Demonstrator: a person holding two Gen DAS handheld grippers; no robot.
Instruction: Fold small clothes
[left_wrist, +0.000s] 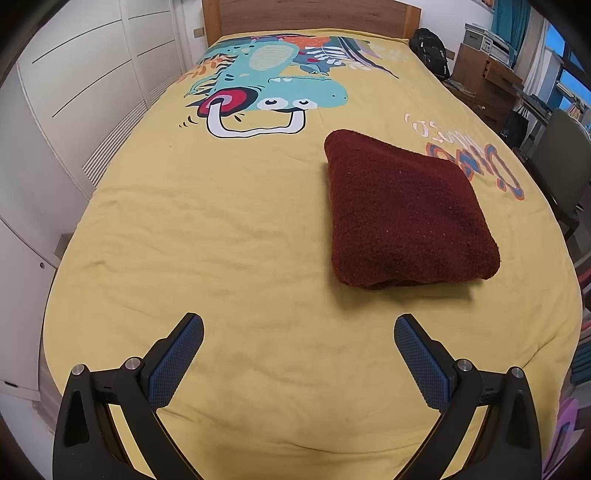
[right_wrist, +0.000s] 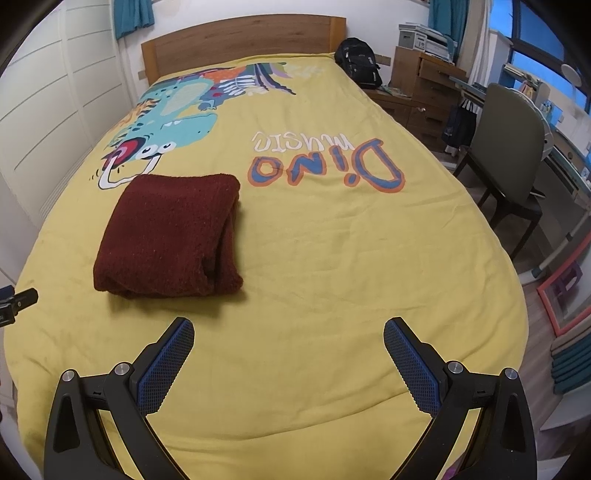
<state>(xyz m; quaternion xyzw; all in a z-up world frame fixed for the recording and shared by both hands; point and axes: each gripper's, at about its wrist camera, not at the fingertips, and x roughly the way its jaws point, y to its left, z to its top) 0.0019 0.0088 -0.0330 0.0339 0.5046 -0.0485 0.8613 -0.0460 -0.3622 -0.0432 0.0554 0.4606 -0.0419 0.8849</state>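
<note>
Both grippers, left (left_wrist: 298, 325) and right (right_wrist: 289, 330), hang spread and empty over the bed (left_wrist: 221, 229); the cloth (left_wrist: 402, 214) looks folded, leaving only withdrawal.

The yellow bed cover (right_wrist: 332, 258) carries "Dino" in blue, orange-edged letters and "music" in white, both upside down here

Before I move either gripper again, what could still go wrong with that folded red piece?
1. The dark red fuzzy folded garment shows loose layered edges on its right side; nudging them could open the fold.
2. It lies on a soft, wrinkled yellow dinosaur-print bedspread, so dragging may bunch both.
3. The left gripper and right gripper have open jaws that could snag the fuzzy knit.
</note>
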